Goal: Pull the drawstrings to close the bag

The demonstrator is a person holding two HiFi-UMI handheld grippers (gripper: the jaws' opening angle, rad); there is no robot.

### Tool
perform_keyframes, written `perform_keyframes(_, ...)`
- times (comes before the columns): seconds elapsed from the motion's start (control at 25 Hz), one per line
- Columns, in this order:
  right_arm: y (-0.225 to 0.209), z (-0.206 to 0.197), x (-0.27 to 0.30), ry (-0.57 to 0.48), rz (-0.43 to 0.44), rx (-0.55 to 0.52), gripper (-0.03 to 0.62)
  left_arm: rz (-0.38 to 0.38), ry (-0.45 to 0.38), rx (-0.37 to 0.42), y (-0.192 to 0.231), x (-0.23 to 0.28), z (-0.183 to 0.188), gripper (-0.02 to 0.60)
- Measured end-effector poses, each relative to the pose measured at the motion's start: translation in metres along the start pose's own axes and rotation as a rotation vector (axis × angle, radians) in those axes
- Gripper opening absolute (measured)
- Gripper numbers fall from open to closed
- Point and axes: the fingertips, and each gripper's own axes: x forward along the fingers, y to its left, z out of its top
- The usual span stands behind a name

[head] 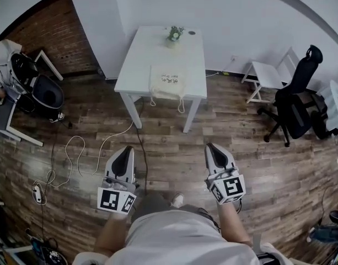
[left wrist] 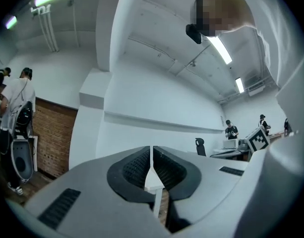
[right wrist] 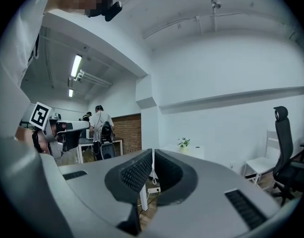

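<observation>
Cream bag (head: 167,81) well beyond both grippers (head: 126,150) (head: 212,147)

Bright, even light from ceiling tube lights (left wrist: 219,49); faint shadow beneath the white surface (head: 157,54). Strong fisheye bending and dark corners in all views.

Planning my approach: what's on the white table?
A cream drawstring bag at the front edge, cords dangling over it; a potted plant and small dark disc at the back. Bag's inside is hidden.
</observation>
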Motion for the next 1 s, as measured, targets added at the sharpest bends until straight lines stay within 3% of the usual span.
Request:
perform_keyframes(0.24, -0.006, -0.011, 0.011, 0.018, 0.03, 0.028, 0.038, 0.047, 0.037, 0.014, 0.002, 0.006, -0.005, 0.018)
perform_keyframes(0.48, -0.024, -0.029, 0.052, 0.063, 0.02, 0.034, 0.038, 0.053, 0.093, -0.06, 0.035, 0.047, -0.046, 0.018)
perform_keyframes(1.0, -0.092, -0.047, 0.262, 0.234, -0.089, -0.042, 0.038, -0.02, 0.213, -0.143, 0.192, 0.227, -0.135, 0.018)
